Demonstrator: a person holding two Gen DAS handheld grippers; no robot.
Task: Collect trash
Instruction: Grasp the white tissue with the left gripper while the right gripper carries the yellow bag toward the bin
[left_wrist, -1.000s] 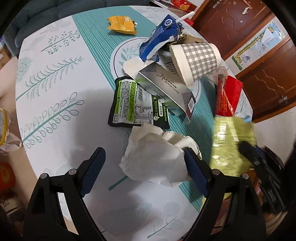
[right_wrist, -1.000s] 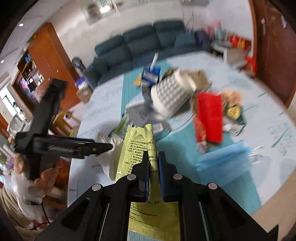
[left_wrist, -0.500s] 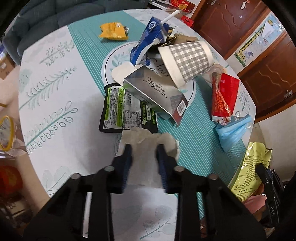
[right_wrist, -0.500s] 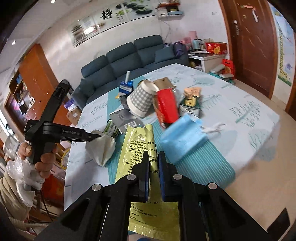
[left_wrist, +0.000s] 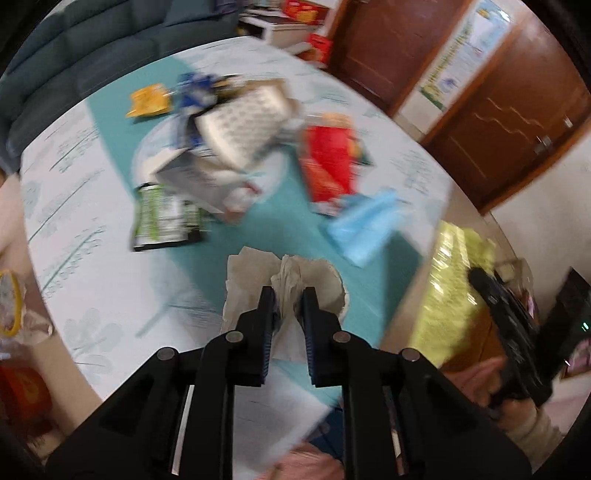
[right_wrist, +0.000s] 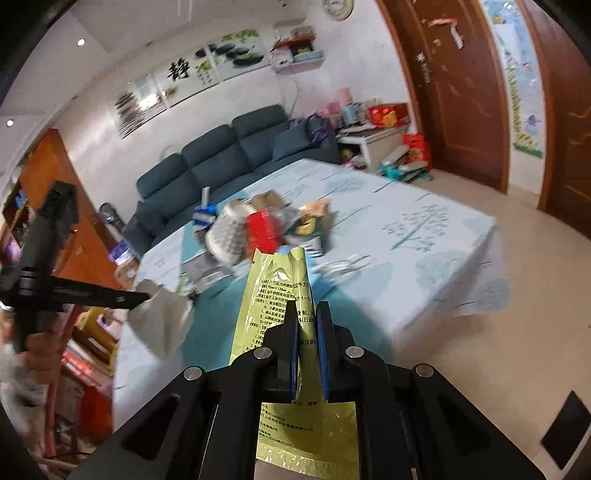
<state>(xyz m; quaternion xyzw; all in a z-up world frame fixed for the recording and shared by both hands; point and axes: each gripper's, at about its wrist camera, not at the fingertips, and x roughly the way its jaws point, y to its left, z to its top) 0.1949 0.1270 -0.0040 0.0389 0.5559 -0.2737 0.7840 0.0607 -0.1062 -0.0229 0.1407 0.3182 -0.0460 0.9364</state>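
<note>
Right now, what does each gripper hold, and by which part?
Left gripper is closing on the crumpled tissue, pinched mid-bunch. Right gripper pinches the yellow-green packet mid-length.

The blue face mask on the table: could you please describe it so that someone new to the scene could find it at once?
Start at the table with the leaf-print cloth and follow its teal stripe toward the near edge. Past the pile of trash, just below the red packet, lies the blue face mask. It is the only pale blue, pleated, soft item; its neighbours are glossy wrappers, a box and a checked paper cup.
</note>
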